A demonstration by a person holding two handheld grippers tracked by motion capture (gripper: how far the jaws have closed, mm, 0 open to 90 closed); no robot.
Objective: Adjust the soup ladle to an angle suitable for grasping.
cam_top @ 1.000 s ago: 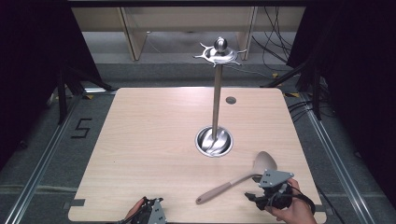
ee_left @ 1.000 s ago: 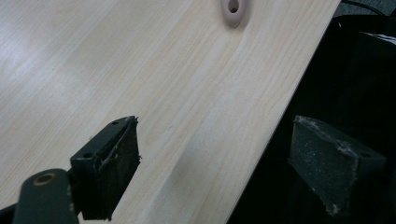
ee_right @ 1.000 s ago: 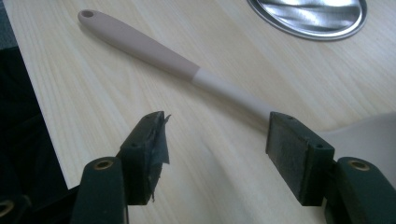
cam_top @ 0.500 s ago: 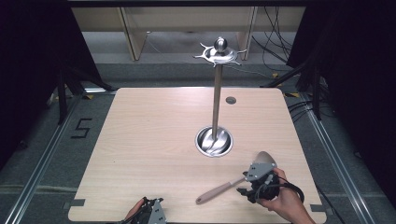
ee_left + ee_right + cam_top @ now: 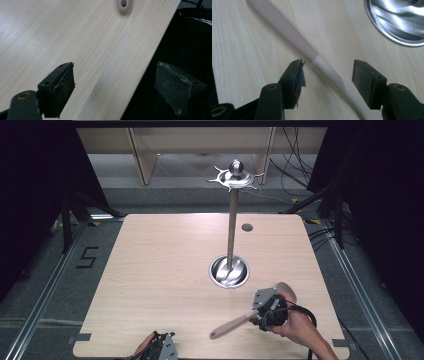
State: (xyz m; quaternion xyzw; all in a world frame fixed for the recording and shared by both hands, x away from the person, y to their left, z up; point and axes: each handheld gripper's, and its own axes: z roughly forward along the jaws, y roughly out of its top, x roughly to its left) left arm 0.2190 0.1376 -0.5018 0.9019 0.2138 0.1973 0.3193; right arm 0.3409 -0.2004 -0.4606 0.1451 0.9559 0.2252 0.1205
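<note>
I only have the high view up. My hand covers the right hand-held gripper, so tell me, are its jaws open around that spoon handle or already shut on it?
Observer: Open. In the right gripper view the right hand-held gripper has a jaw on each side of the spoon handle, with a gap on both sides.
Operator: Which part of the handle sits between them?
Observer: The pale section just past where the pinkish grip ends.
Operator: And the left one, is it holding anything?
Observer: No. The left hand-held gripper is open and empty at the table edge: one jaw over the wood, the other past the edge.
Operator: Anything ahead of it?
Observer: The spoon's handle tip, which has a hanging hole.
</note>
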